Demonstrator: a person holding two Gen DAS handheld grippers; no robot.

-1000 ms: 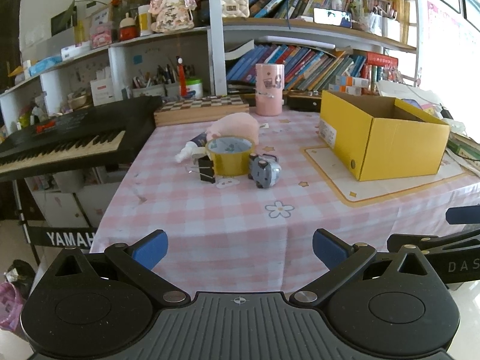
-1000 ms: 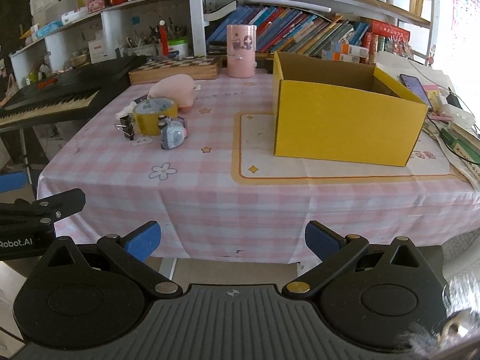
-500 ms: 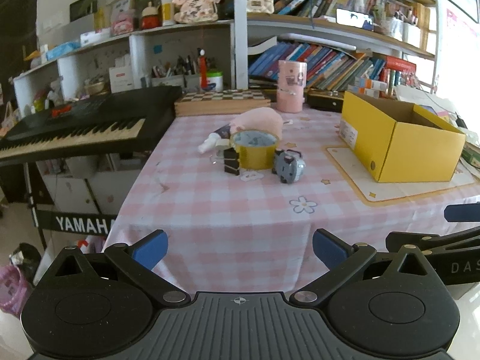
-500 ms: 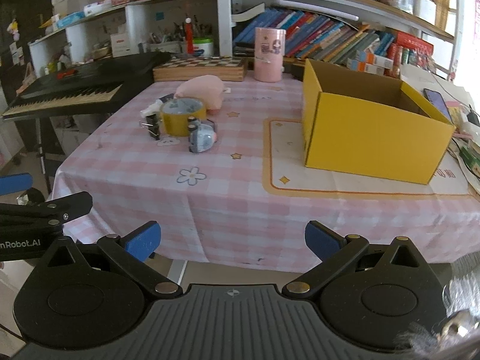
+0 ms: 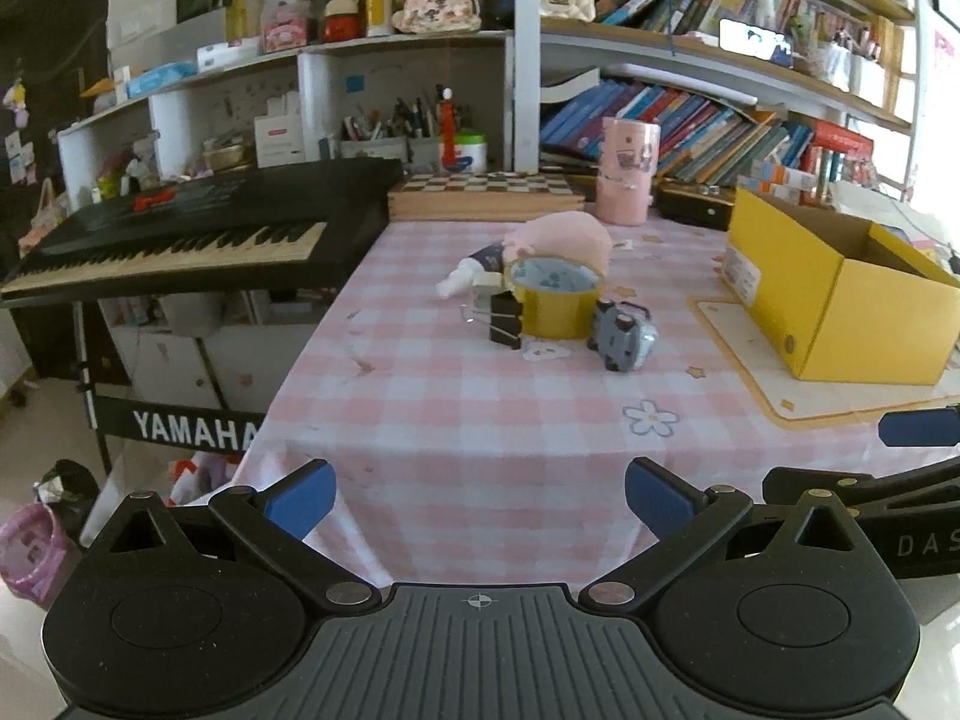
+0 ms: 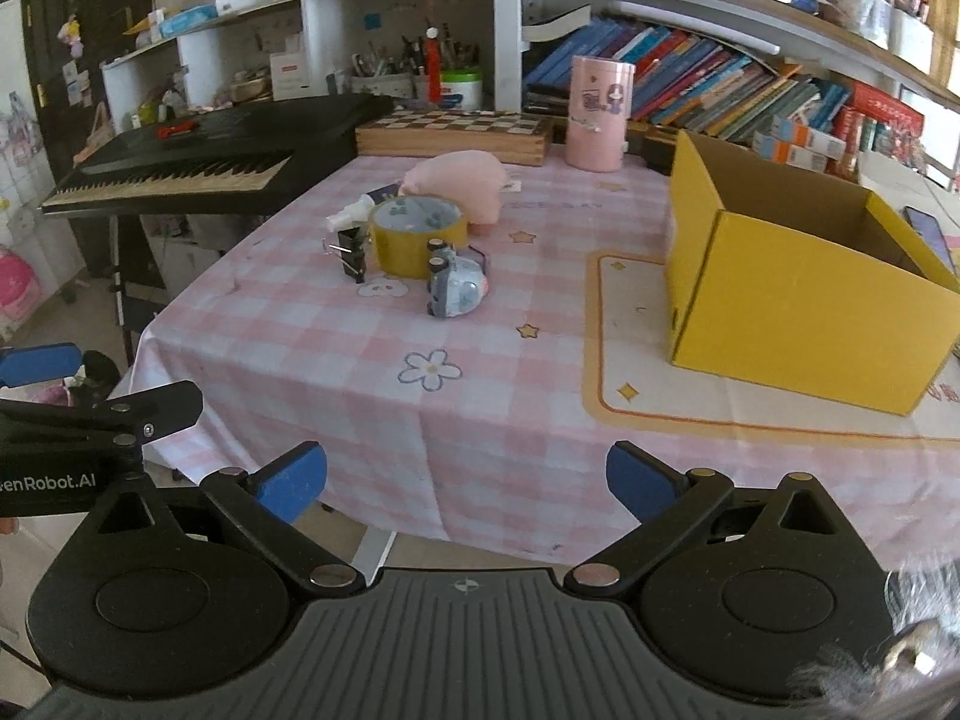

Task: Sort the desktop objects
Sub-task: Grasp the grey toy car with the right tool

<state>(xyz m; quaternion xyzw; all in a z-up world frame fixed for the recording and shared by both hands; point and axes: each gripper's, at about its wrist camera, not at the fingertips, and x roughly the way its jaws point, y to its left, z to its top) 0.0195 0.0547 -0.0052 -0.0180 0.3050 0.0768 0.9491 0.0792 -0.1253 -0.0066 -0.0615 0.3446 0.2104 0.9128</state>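
Note:
A small cluster lies mid-table on the pink checked cloth: a yellow tape roll [image 5: 555, 306] [image 6: 417, 237], a black binder clip [image 5: 505, 319] [image 6: 351, 255] at its left, a grey toy car [image 5: 624, 339] [image 6: 455, 288] at its right, a pink plush [image 5: 561, 240] [image 6: 462, 183] behind, and a small white bottle [image 5: 459, 282] [image 6: 348, 216]. An open yellow cardboard box [image 5: 834, 294] [image 6: 792, 288] stands to the right. My left gripper [image 5: 479, 495] and right gripper [image 6: 467, 477] hover open and empty before the table's front edge, well short of the cluster.
A black keyboard [image 5: 180, 240] on a stand adjoins the table's left side. A wooden chessboard box [image 5: 486, 195] and a pink canister [image 5: 627, 171] stand at the back edge. Crowded bookshelves rise behind. A phone [image 6: 927, 237] lies right of the box.
Both grippers have pulled back and swung left, so the table looks farther off and the keyboard shows more. Jaws stayed open; nothing on the table moved.

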